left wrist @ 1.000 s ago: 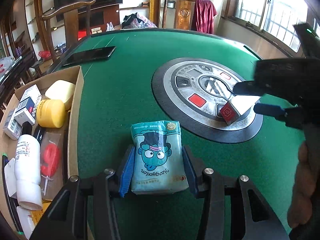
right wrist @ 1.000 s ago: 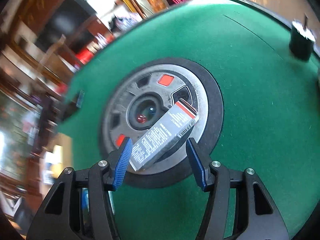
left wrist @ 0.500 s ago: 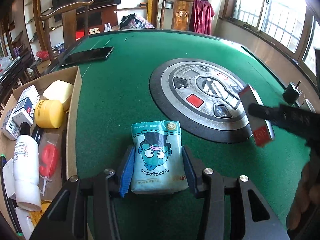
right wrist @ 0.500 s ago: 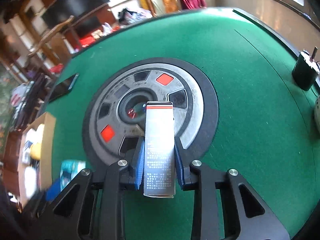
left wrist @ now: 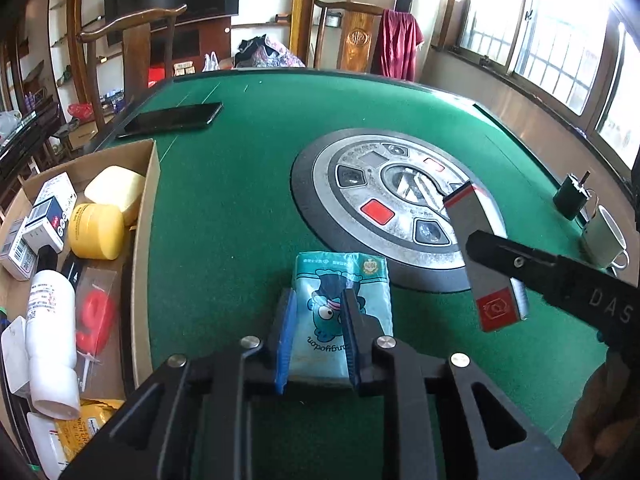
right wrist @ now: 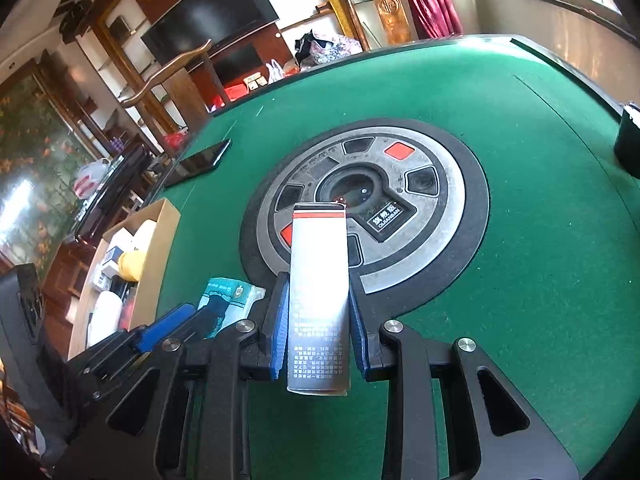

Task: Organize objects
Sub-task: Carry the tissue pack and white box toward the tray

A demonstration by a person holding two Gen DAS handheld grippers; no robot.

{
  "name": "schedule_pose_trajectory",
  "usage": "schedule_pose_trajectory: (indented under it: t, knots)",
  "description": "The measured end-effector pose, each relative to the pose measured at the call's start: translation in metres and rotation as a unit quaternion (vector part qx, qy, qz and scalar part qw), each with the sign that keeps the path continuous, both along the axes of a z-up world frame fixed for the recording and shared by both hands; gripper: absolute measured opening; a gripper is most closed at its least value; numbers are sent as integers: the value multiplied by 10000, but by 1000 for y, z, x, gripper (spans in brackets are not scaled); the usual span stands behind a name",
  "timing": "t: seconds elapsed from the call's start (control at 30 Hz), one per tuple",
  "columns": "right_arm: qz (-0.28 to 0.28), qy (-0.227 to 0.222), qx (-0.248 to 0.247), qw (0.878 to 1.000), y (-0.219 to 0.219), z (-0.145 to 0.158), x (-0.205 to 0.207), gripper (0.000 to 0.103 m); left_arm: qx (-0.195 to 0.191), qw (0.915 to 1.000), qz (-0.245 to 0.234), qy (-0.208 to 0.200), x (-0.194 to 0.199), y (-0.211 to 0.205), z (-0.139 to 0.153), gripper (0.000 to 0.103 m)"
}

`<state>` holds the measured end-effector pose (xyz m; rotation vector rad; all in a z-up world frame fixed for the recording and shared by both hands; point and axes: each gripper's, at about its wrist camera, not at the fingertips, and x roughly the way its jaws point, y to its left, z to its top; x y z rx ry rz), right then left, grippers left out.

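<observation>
Left jaws just closed, pinching tissue pack; right jaws clamp box.

The left gripper has just been closing its blue-padded jaws, which a second ago stood on either side of the light blue soft packet printed with a cartoon face and now pinch its near end into a fold. The right gripper, whose jaws were apart around the slim grey carton with red ends lying on the table's round silver centre panel, now clamps that carton. The carton is now lifted off the panel and turned lengthwise between the jaws.
</observation>
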<state>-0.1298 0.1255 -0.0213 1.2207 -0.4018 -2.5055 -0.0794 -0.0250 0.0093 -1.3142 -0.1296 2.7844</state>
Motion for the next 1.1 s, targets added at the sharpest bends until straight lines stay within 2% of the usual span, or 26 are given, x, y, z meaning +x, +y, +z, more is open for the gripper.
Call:
schedule_pose_trajectory:
  t: [0.1, 0.17, 0.2, 0.3, 0.37, 0.47, 0.6, 0.67, 0.87, 1.1]
  knots:
    - [-74, 6, -70, 9999, 5, 1, 1, 27, 53, 10000, -8, -38, 0, 1, -1, 29]
    - [-92, -18, -111, 9999, 7, 0, 0, 27, 83, 9999, -89, -88, 0, 3, -3, 57]
    - [-103, -35, -131, 9999, 7, 0, 0, 27, 74, 9998, -131, -95, 0, 6, -3, 62]
    - [-116, -54, -179, 9998, 10, 0, -1, 27, -90, 9997, -213, 10, 3, 13, -2, 65]
    - [-134, -41, -190, 9997, 12, 1, -2, 27, -254, 9994, -241, -9, 3, 18, -5, 72]
    - [-157, -44, -214, 9996, 13, 1, -1, 27, -303, 9989, -314, -168, -1, 21, -13, 72]
    - [-133, -24, -207, 9997, 12, 2, -1, 27, -419, 9986, -286, -118, -1, 20, -15, 69]
    - [-127, -18, -201, 9997, 12, 2, -1, 27, -447, 9987, -249, -74, -1, 19, -14, 51]
    - [-123, -34, -168, 9998, 9, 1, -1, 27, -566, 9977, -371, -17, 3, 25, -13, 39]
    - [-79, -6, -89, 9999, 5, 0, 0, 27, -286, 9988, -393, 21, 4, 21, -8, 37]
